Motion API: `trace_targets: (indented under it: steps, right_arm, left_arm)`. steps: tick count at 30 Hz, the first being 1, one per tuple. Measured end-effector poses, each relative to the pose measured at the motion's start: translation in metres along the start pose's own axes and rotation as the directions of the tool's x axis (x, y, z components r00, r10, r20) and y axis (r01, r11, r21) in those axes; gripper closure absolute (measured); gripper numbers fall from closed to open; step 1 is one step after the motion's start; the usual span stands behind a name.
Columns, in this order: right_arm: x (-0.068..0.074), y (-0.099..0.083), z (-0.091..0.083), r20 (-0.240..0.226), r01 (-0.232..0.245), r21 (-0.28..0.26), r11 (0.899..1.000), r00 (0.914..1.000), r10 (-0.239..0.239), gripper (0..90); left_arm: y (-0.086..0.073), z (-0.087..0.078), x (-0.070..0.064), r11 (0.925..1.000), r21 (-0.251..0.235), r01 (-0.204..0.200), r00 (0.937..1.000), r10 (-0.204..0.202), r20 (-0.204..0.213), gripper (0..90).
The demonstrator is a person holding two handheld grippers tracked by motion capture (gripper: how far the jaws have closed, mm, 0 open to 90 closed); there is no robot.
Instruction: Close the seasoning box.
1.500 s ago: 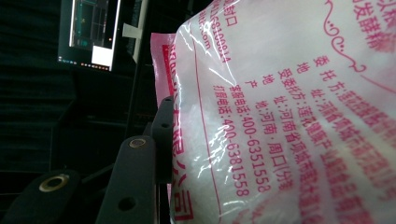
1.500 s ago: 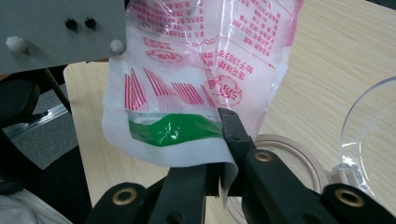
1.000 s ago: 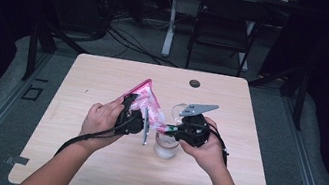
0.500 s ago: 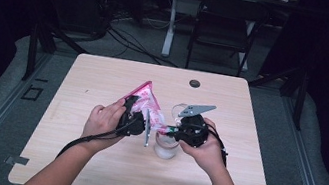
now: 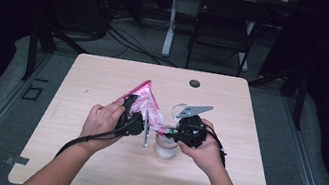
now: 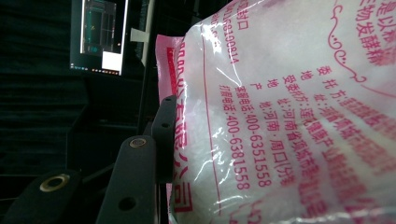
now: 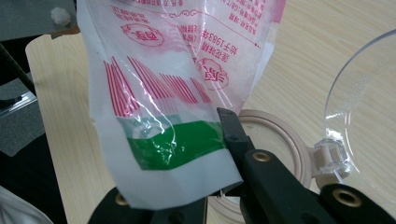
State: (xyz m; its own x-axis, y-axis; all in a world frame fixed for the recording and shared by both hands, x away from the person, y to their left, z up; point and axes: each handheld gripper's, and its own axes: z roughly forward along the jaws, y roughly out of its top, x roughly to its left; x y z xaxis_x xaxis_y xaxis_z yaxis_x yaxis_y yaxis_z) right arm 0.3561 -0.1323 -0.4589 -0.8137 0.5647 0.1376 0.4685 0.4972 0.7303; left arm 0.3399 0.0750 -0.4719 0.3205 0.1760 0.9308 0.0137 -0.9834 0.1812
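Observation:
A pink and white printed bag (image 5: pixel 143 100) of white powder hangs tilted over the middle of the table (image 5: pixel 89 166). My left gripper (image 5: pixel 137 117) is shut on its upper side edge; in the left gripper view one black jaw presses the bag (image 6: pixel 289 116) at its sealed seam, the other hidden behind it. My right gripper (image 5: pixel 170 132) is shut on the bag's lower corner, whose green band (image 7: pixel 173 144) shows between the jaws (image 7: pixel 205 186). That corner sits just above the mouth of a clear jar (image 5: pixel 165 148) with a beige rim (image 7: pixel 280 135). Its hinged clear lid (image 7: pixel 364 93) stands open.
A small black round object (image 5: pixel 195 83) lies near the table's far edge. A folding chair (image 5: pixel 223 31) and cables stand on the floor beyond the table. Bare wood lies to the left, right and front of the hands.

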Motion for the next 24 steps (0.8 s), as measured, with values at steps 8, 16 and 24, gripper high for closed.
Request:
trace_targets:
  steps: [8,16,24]
  right_arm:
    - [-0.0042,-0.0018,-0.0004,0.009,-0.017,-0.002,1.000,0.9998,0.017,90.0]
    - [-0.0065,-0.0025,-0.0018,0.005,-0.041,-0.003,0.999,0.9992,0.041,90.0]
    - [-0.0077,-0.0028,-0.0034,0.005,-0.047,0.000,0.999,0.9989,0.047,90.0]
  left_arm:
    - [0.0025,-0.0003,0.0000,1.0000,-0.004,-0.009,1.0000,0.009,-0.003,61.6]
    - [0.0060,-0.0027,0.0010,0.9995,-0.013,-0.027,0.9994,0.027,-0.021,61.7]
    - [0.0073,-0.0054,0.0024,0.9991,-0.023,-0.035,0.9989,0.035,-0.030,61.8]
